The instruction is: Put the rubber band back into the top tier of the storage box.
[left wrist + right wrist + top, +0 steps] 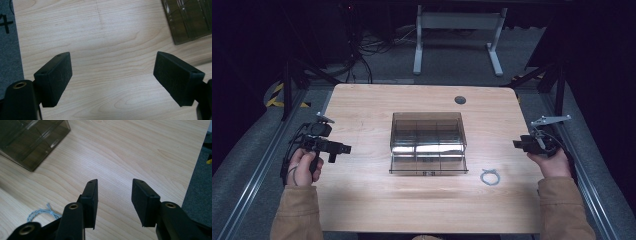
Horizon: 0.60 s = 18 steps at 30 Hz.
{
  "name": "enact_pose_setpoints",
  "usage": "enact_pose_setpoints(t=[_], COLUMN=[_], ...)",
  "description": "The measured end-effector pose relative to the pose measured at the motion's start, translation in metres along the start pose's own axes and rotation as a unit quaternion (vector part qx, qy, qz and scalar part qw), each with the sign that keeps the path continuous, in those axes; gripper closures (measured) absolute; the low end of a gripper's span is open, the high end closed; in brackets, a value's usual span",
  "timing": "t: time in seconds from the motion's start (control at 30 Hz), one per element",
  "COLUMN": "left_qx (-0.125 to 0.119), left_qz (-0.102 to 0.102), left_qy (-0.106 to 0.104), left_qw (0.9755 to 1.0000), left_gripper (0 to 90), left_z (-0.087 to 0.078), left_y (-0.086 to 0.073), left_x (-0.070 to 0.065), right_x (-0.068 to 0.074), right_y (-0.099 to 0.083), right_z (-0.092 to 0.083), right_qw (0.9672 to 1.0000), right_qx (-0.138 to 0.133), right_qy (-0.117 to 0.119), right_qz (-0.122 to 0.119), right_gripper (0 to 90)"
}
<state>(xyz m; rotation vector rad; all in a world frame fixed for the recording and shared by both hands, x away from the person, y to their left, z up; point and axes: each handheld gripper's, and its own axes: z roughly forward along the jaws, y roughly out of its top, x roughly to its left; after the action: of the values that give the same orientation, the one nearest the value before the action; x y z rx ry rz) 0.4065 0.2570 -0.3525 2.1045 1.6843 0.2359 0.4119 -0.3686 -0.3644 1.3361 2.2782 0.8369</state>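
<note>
A smoky clear plastic box (428, 141) with inner compartments stands at the middle of the wooden table (362, 190). A small coil of pale blue twisted cord (490, 176) lies near the box's front right corner. My left gripper (343, 148) is held over the table's left edge, pointing toward the box, its jaws open and empty (112, 75). At the right edge my right gripper (517, 144) points left, also open with nothing between its fingers (114, 195). The box's corner (32, 142) and the cord (42, 213) appear in the right gripper view, and the box (190, 20) in the left gripper view.
A round dark cable hole (460, 100) sits near the table's far edge. Behind the table stand a white desk frame (457, 35) and loose cables on grey carpet. Metal rails run along both sides of the table.
</note>
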Motion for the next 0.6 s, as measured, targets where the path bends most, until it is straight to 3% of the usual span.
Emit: enact_pose_setpoints(t=[0.3,0.6], left_qx=[0.001,0.005], left_qz=[0.003,0.003], left_qy=[-0.004,-0.008], left_qw=[1.0000,1.0000], left_gripper=[16.4,16.4], left_z=[-0.001,-0.001], left_y=[0.001,0.001], left_x=[-0.002,-0.002], right_x=[0.005,0.021], right_y=[0.002,0.008], right_z=[-0.011,-0.022], right_qw=[0.9998,0.9986], right_qx=[0.002,0.010], right_qy=[0.015,0.031], right_qz=[-0.009,-0.041], right_gripper=[56.9,55.2])
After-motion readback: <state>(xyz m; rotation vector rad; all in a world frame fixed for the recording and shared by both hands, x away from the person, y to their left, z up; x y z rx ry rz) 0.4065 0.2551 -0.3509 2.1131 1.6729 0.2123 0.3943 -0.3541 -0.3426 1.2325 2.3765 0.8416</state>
